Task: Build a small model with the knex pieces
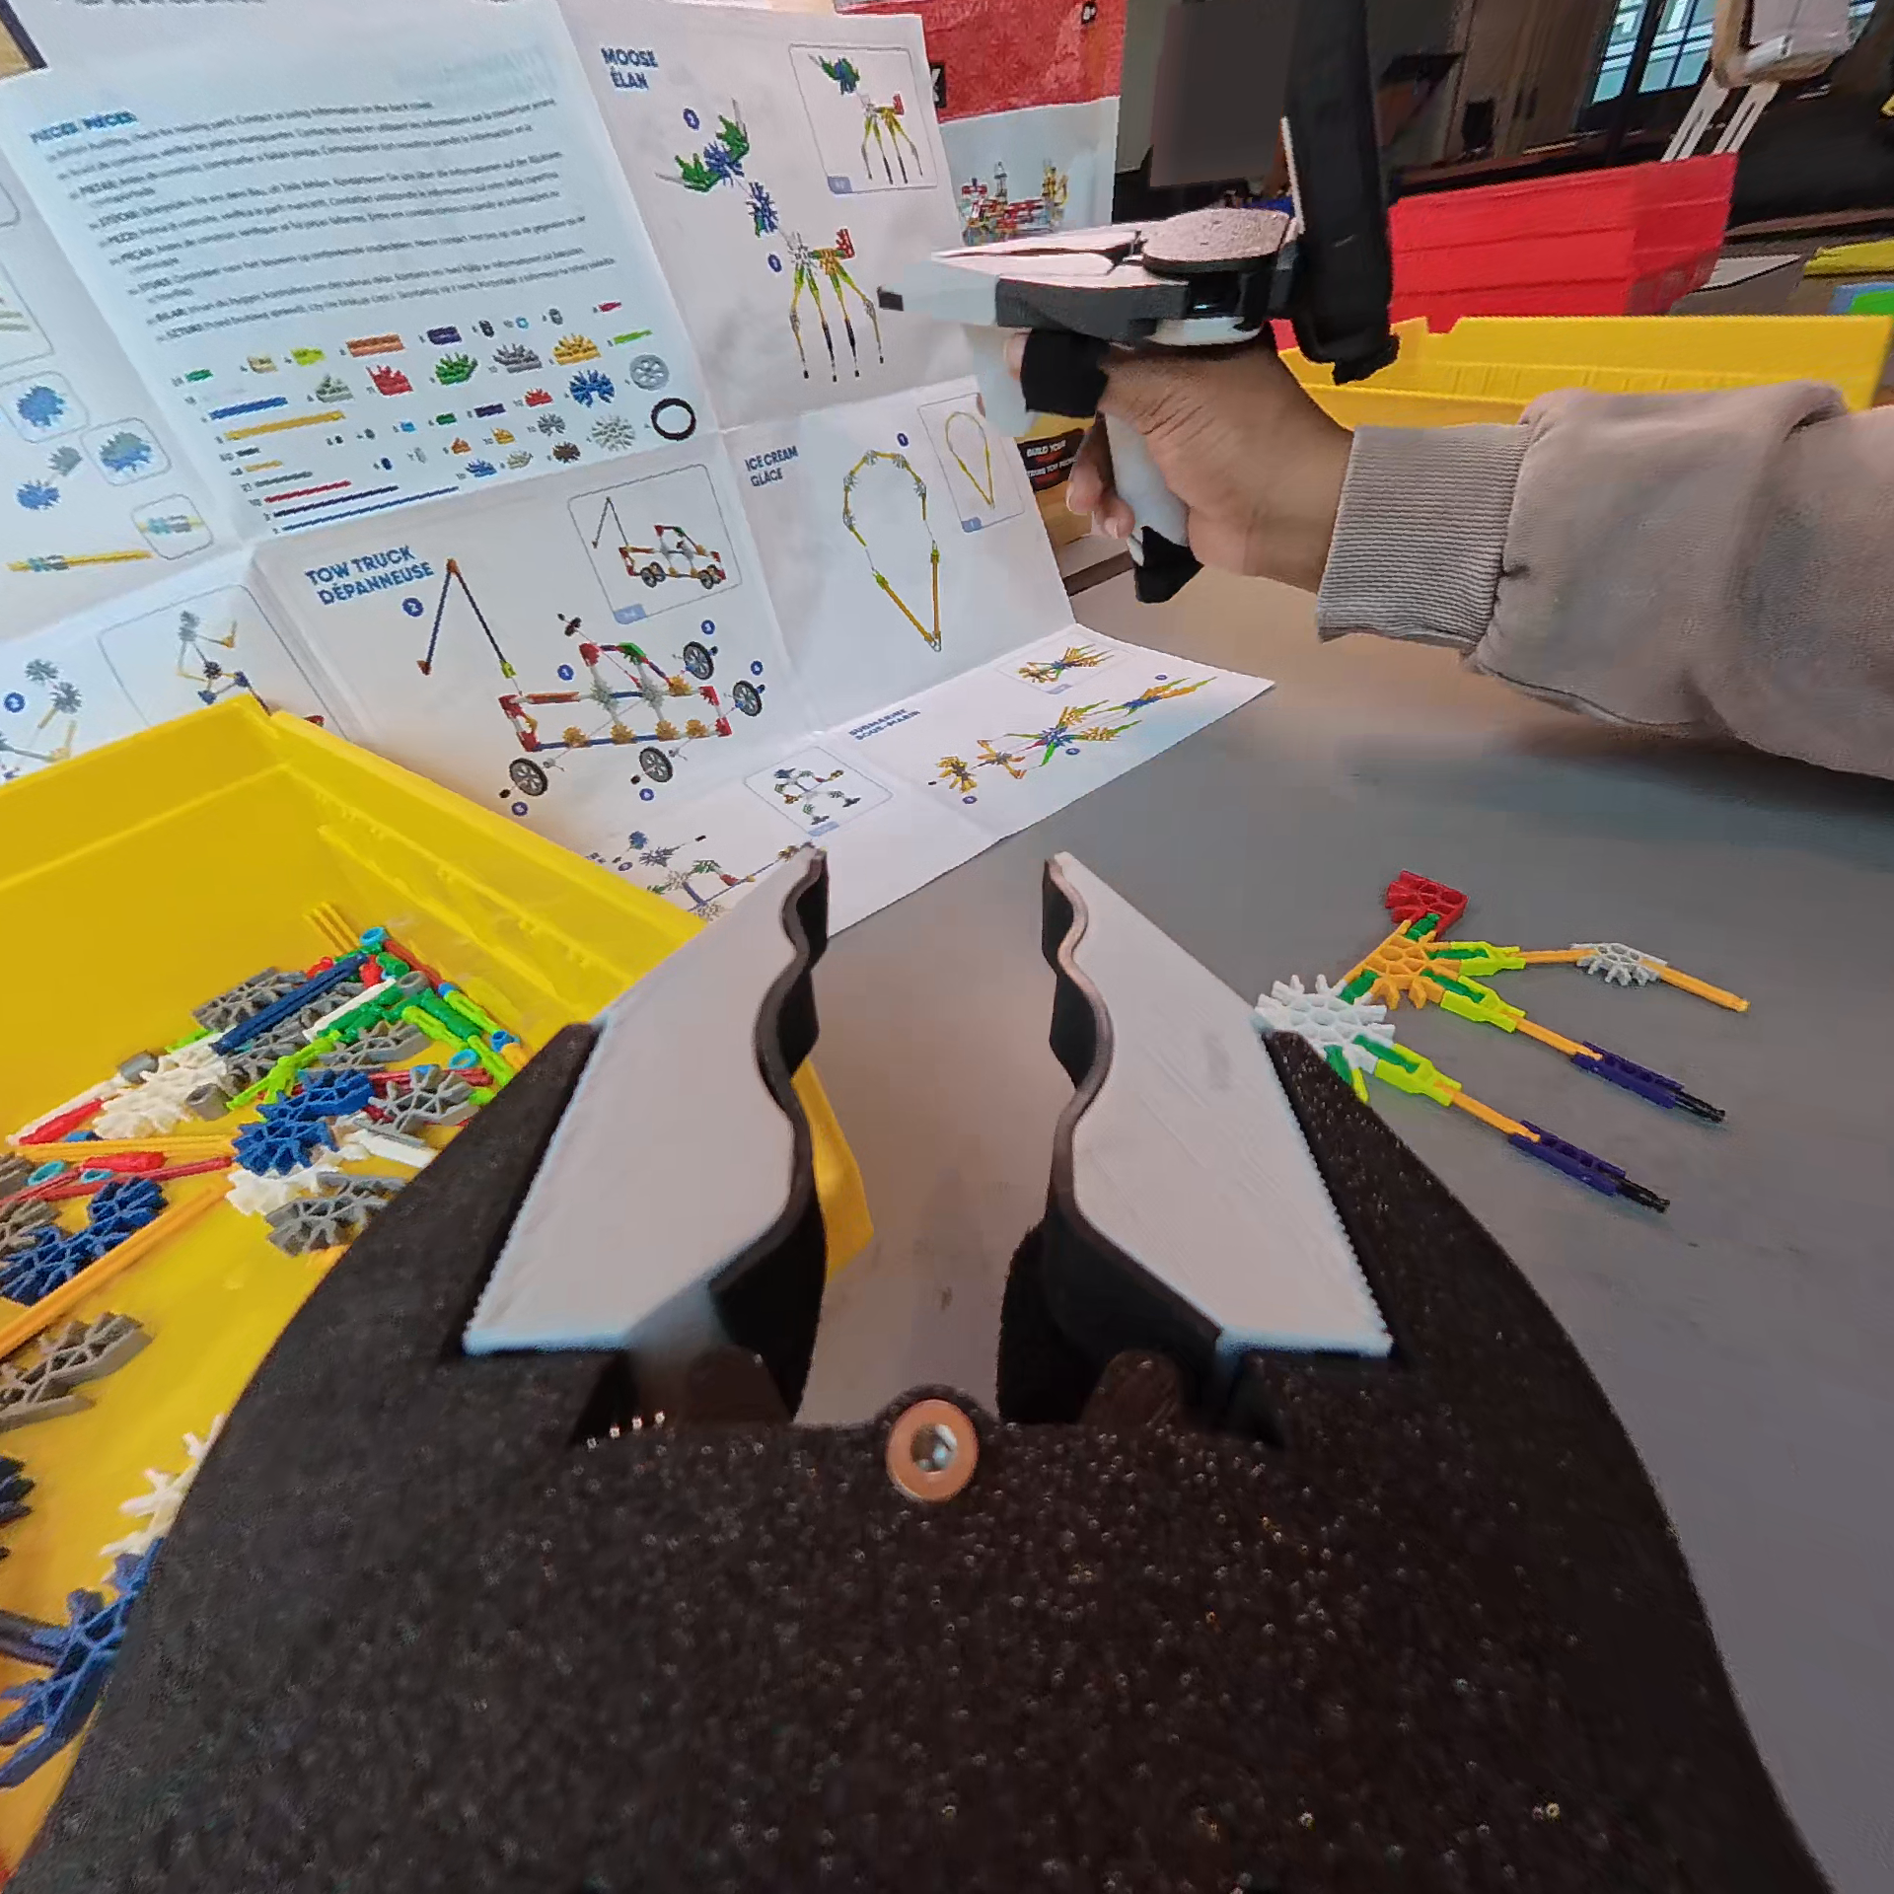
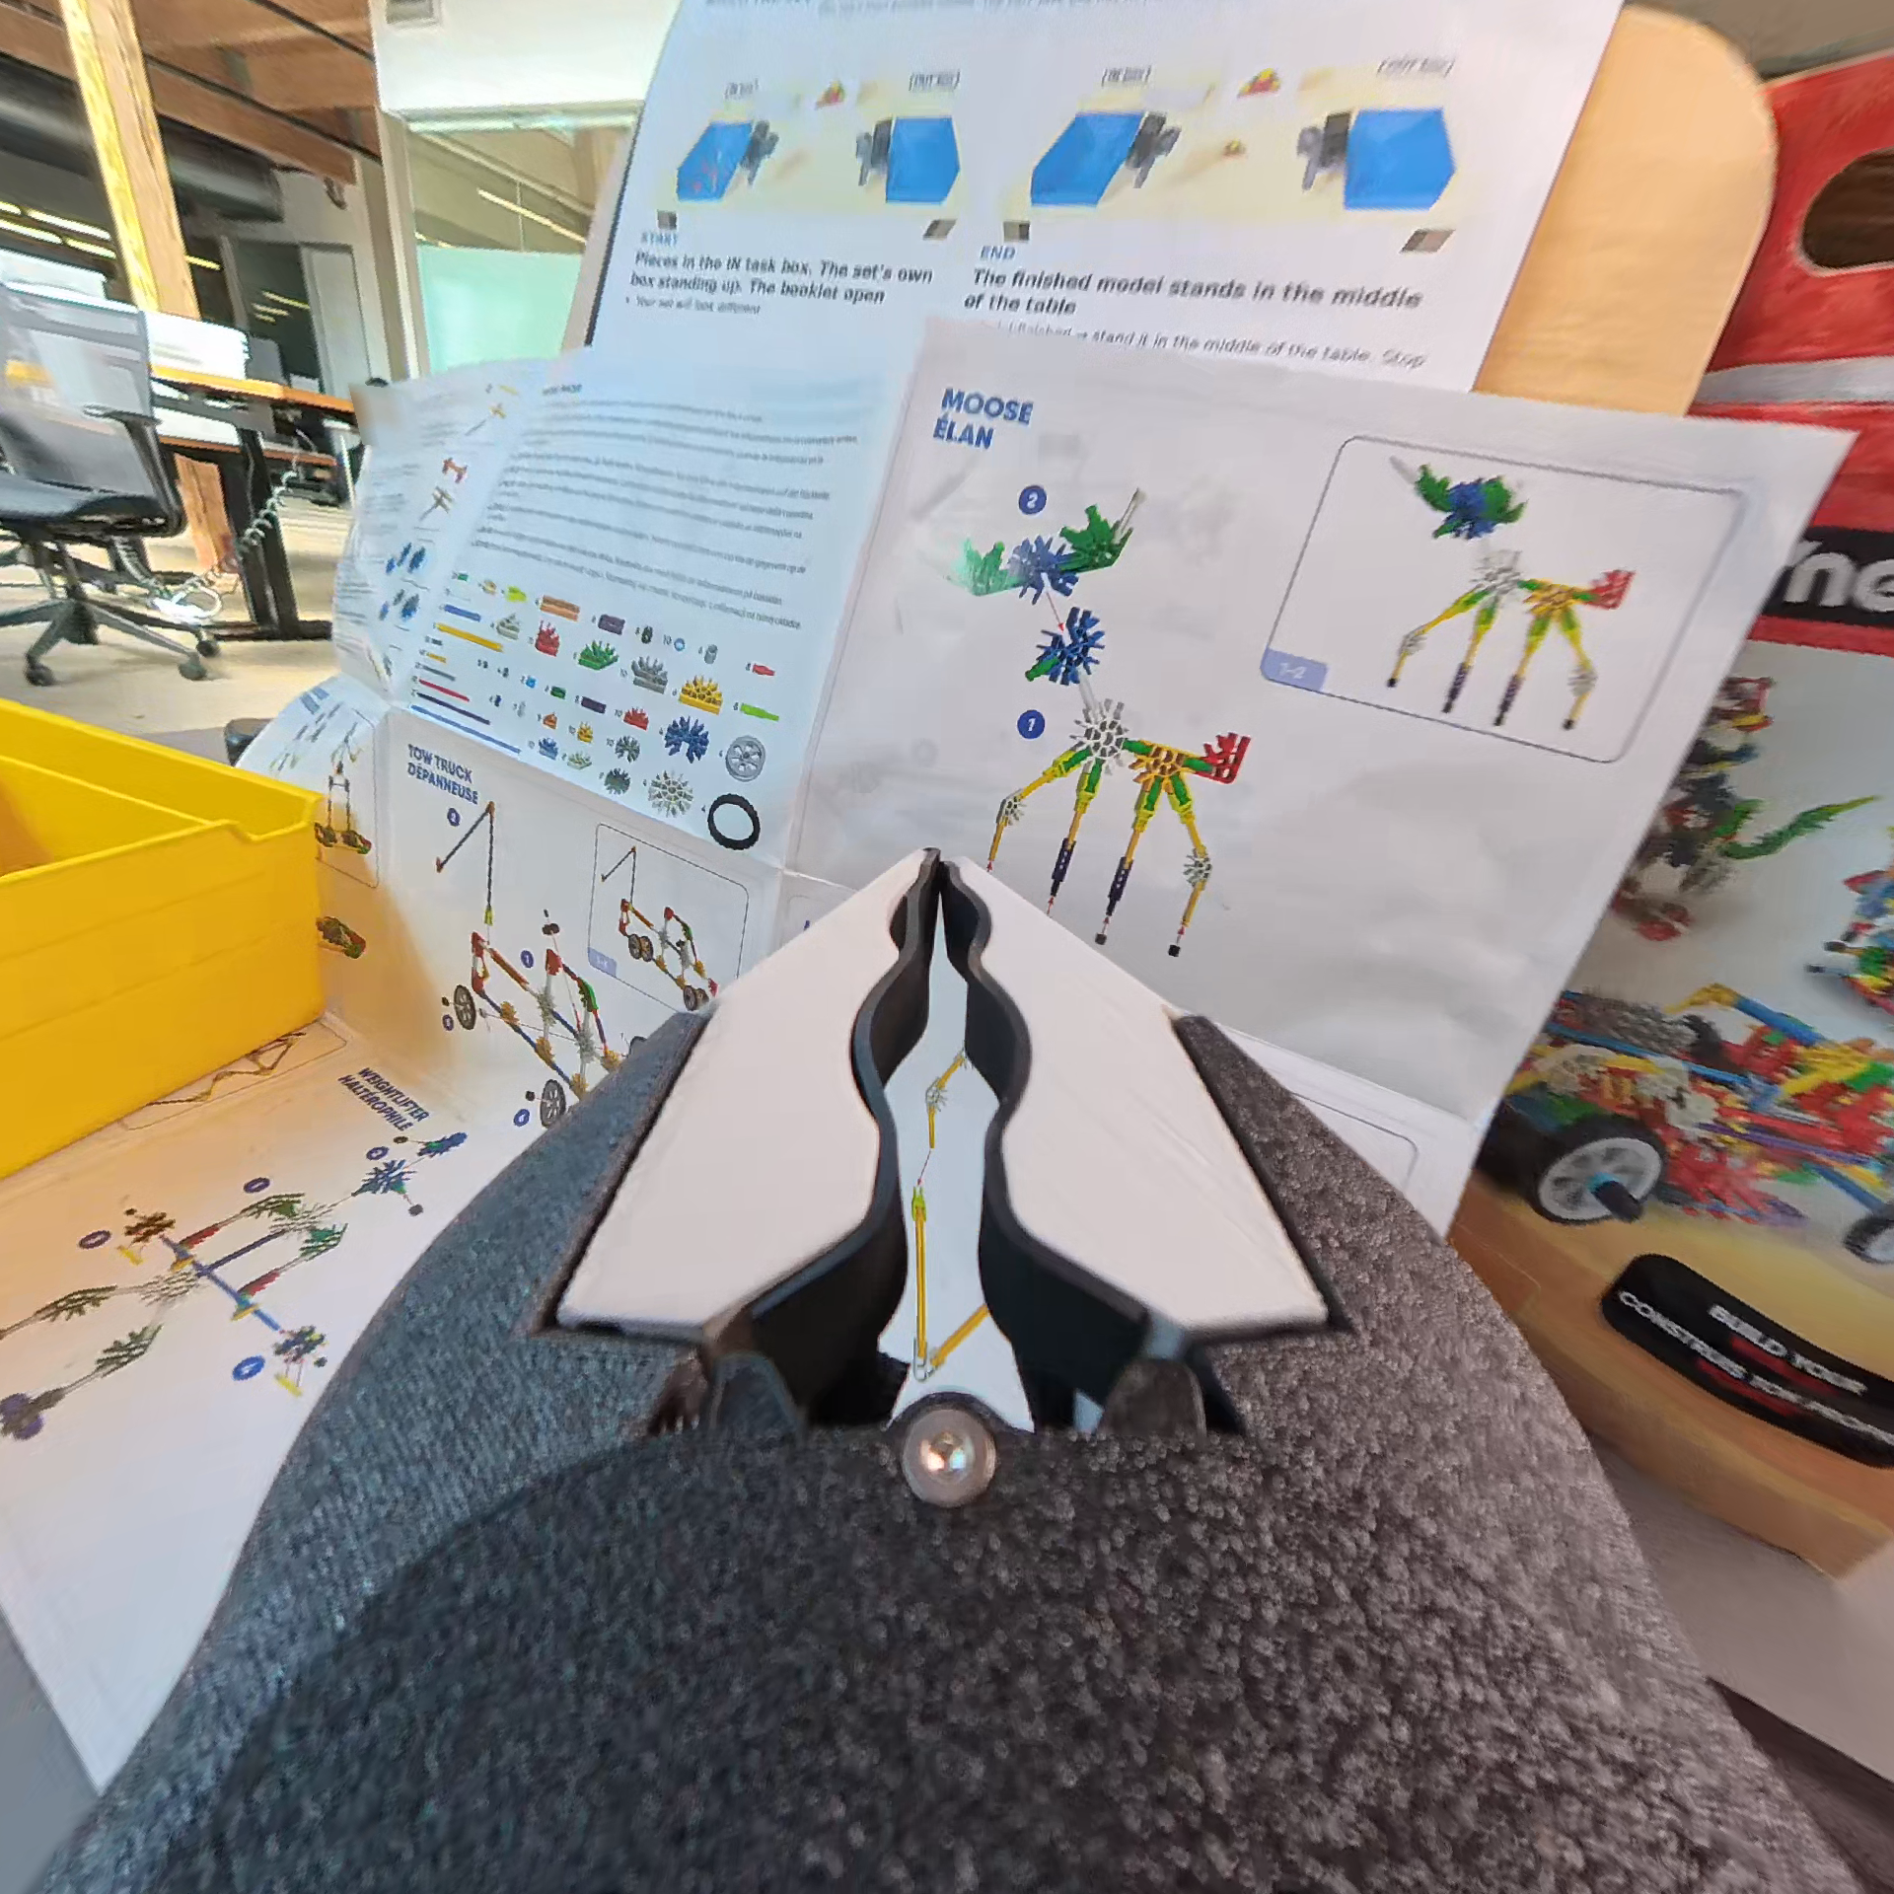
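My left gripper point(image 1: 935, 881) is open and empty, above the grey table point(image 1: 1332, 820) beside the yellow bin point(image 1: 205, 820) of loose building pieces point(image 1: 307, 1056). A partly built model point(image 1: 1435, 984) of white, orange, green, yellow and purple pieces with a red end lies on the table to its right. My right gripper point(image 2: 935, 866) is shut, tips touching with nothing between them, and points at the propped-up instruction sheet point(image 2: 1332, 871). It also shows in the left wrist view point(image 1: 890, 299), held by a hand, its tip close to the sheet point(image 1: 461, 256).
A second yellow bin point(image 1: 1589, 359) and a red box point(image 1: 1558, 236) stand at the back right. The set's picture box point(image 2: 1742, 1025) stands right of the sheet. Another printed page point(image 2: 1025, 205) stands behind it. Office desks and chairs point(image 2: 92, 492) are far left. Left tips to right tips: about 30 centimeters. The partly built model point(image 1: 1435, 984) is about 15 centimeters from my left fingertips and 35 centimeters from my right.
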